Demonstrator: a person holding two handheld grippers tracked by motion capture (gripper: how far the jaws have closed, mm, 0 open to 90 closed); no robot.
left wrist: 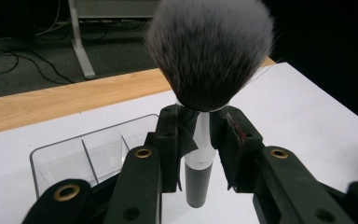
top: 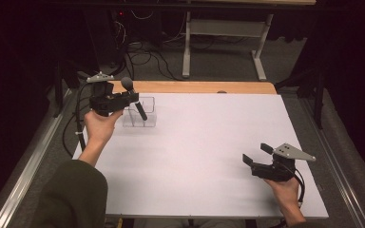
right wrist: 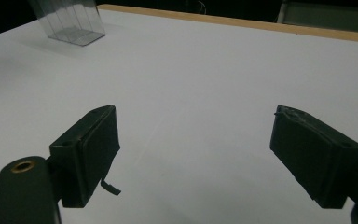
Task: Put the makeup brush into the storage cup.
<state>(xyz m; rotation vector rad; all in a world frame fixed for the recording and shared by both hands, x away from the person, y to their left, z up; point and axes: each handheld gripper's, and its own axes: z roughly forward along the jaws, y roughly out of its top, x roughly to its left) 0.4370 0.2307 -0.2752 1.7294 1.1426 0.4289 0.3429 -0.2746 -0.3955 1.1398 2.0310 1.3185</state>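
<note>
The table (top: 209, 142) is white with a light wooden strip along its far edge. The brush (left wrist: 209, 56) has dark bristles fading to white tips, a white collar and a grey handle (the box (left wrist: 74, 158) beneath is clear plastic). Both tongs (left wrist: 200, 140) (right wrist: 193, 154) are black with brass-coloured rivets.

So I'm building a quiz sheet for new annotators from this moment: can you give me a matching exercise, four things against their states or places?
Things:
1. makeup brush
2. clear organizer
3. left hand-held gripper
4. right hand-held gripper

States or places:
A. open, holding nothing, near the table's near right corner
B. standing on the white table top, near the far left corner
C. bristles up, handle clamped between two jaws
D. shut on a handle, above the clear compartments

Pairs: 1-C, 2-B, 3-D, 4-A
</note>
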